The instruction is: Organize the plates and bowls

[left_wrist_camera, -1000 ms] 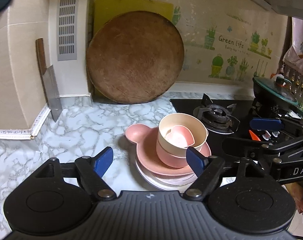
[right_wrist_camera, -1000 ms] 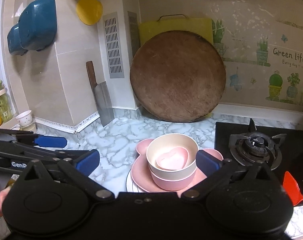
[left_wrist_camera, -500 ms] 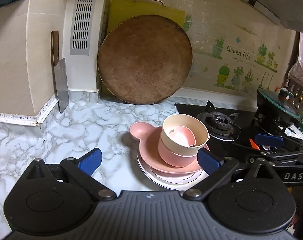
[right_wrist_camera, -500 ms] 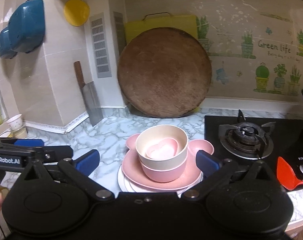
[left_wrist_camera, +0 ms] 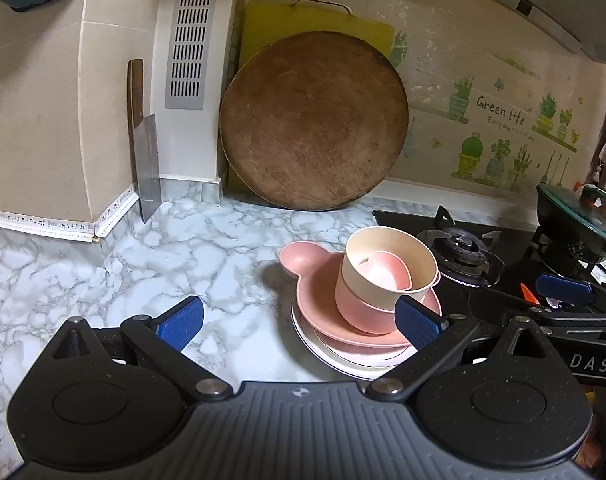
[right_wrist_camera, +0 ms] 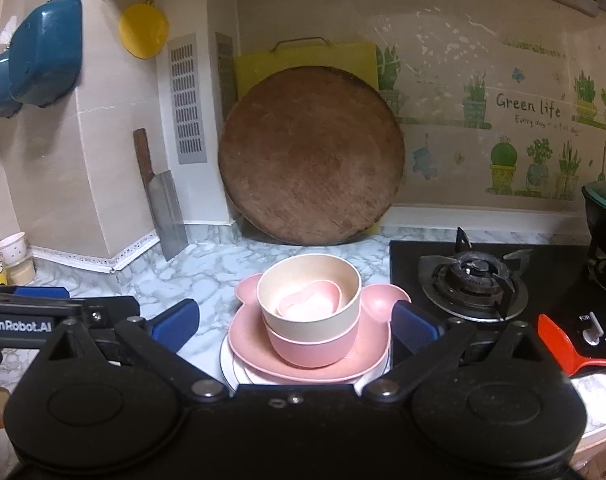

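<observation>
The wall sticker (right_wrist_camera: 527, 106) reads "Green life"; the left tongs (left_wrist_camera: 299, 318) show "GenRobot.AI", the right tongs (right_wrist_camera: 295, 318) "DAS". One stack (right_wrist_camera: 309, 336) sits on the marble surface (left_wrist_camera: 151, 256) beside the stove (right_wrist_camera: 473, 280): three bowls nested, pink plate, white plates beneath. Both tongs gape wide, holding nothing.

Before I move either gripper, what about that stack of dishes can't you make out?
- White plates at the bottom, right wrist view: covered by the pink eared plate; their number is unclear.
- Pink bowl, left wrist view: the cream bowl fills it; inside is hidden.
- Stack's near edge: cut off by each gripper's body.
</observation>
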A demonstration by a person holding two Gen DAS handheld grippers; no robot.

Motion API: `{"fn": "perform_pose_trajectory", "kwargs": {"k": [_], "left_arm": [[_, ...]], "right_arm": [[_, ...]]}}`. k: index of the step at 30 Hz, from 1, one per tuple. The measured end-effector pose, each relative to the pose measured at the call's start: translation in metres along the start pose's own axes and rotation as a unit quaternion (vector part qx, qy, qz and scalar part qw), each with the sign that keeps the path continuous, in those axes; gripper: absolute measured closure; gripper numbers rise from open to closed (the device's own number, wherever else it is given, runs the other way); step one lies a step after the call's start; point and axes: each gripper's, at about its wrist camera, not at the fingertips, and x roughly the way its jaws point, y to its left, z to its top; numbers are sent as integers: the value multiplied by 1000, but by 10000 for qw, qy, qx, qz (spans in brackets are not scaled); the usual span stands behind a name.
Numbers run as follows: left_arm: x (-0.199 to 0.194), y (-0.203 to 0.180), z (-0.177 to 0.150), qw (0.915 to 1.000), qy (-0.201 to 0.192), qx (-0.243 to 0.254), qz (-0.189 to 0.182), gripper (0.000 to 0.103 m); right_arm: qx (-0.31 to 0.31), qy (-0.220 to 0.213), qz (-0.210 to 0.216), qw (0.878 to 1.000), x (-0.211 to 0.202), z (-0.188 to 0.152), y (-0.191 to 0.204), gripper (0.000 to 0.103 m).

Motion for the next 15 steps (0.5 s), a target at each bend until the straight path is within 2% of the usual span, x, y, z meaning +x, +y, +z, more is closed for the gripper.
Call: {"fn": "perform_pose_trajectory", "kwargs": {"k": [15], "left_arm": [[-10, 5, -3, 9997, -160, -156, 87, 1]], "right_arm": [[99, 18, -14, 9999, 2, 1, 0, 0]]}}
